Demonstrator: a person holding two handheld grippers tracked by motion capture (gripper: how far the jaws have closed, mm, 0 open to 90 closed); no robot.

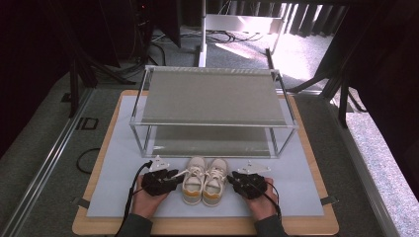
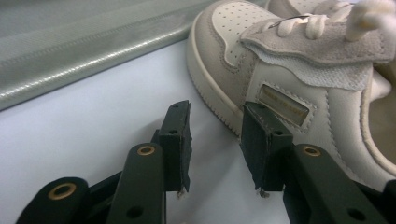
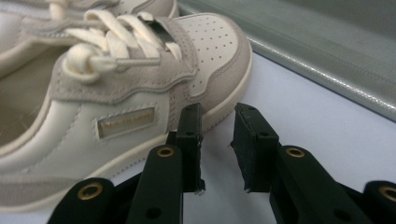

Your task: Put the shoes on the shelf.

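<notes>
Left tool point(image 1: 174, 177) and right tool point(image 1: 231, 179) both part open, holding nothing; pair of shoes point(image 1: 204, 180) sits between them on the surface point(image 1: 296, 197), rack point(image 1: 212, 106) just beyond

Wooden worktop point(image 1: 316, 224) under a pale mat point(image 1: 306, 173), standing on grey carpet floor point(image 1: 44, 148). Beyond the grippers, a metal post point(image 1: 202, 34) rises among floor cables point(image 1: 232, 35). Surroundings dark; daylight patch point(image 1: 301, 49) beyond and to their right.
</notes>
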